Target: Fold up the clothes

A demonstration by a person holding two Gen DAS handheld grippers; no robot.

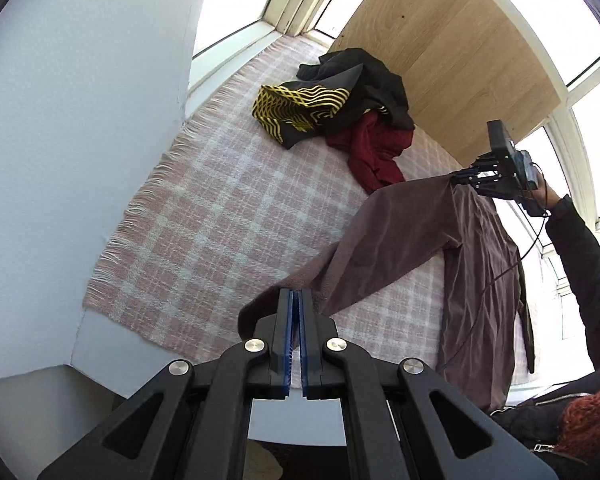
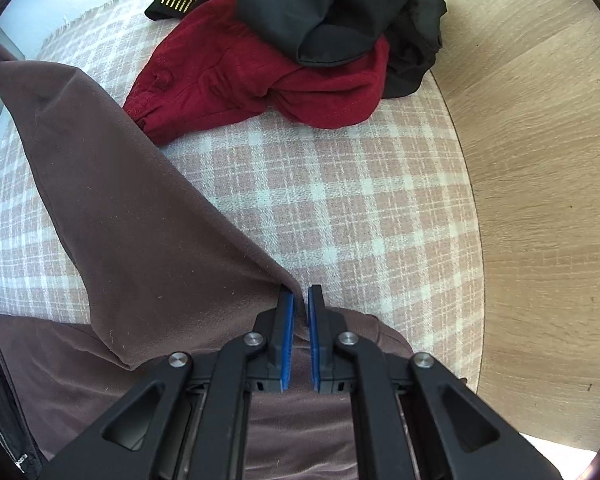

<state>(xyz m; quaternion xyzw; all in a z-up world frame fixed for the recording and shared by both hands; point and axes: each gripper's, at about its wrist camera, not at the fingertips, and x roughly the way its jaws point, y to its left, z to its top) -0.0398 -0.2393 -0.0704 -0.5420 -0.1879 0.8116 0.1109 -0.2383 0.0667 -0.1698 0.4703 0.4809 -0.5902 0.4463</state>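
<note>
A brown fleece garment [image 1: 400, 232] hangs stretched between both grippers above the pink plaid blanket [image 1: 228, 208]. My left gripper [image 1: 299, 298] is shut on one bunched corner of it, the blue pads pressed together on the cloth. At the right of the left wrist view, my right gripper [image 1: 457, 179] pinches the other end, held by a hand in a black sleeve [image 1: 584, 264]. In the right wrist view, the right gripper [image 2: 301, 300] points down, shut on a fold of the brown garment [image 2: 132, 208]. The rest of the garment drapes below and to the left.
A pile of clothes lies at the far end of the blanket: a black garment with yellow lines [image 1: 296, 108], a dark red one [image 2: 260, 76] and a black one [image 2: 332, 12]. A wooden panel [image 2: 540, 184] borders the blanket on one side, a pale wall [image 1: 80, 120] on the other.
</note>
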